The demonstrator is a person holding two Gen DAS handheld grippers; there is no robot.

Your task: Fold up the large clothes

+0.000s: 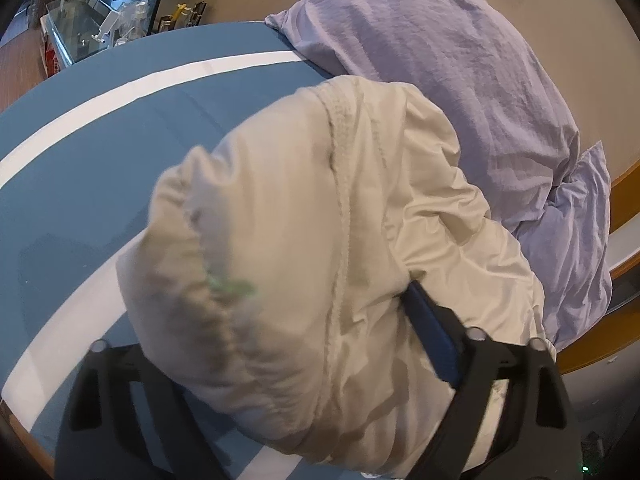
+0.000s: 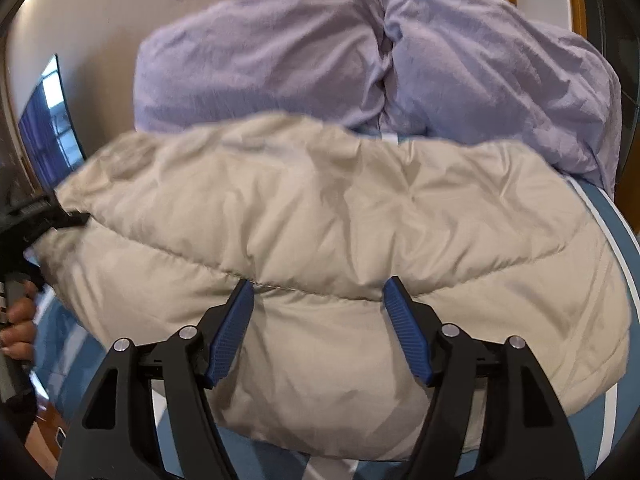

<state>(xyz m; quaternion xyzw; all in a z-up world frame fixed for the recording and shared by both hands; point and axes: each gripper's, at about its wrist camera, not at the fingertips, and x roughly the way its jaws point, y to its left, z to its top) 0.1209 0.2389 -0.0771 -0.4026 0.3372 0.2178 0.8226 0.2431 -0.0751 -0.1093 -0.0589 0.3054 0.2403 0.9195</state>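
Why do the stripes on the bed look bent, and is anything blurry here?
Left wrist view: the fisheye lens bows the white stripe on the blue sheet, and the near beige puffy jacket is smeared soft. Right wrist view: the jacket's top edge blurs against the lilac pillows; dark corners frame both pictures.

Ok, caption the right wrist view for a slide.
Right gripper presses into a puffy beige jacket before two lilac pillows.

Soft even daylight, strong fisheye bending at edges, slight motion blur.
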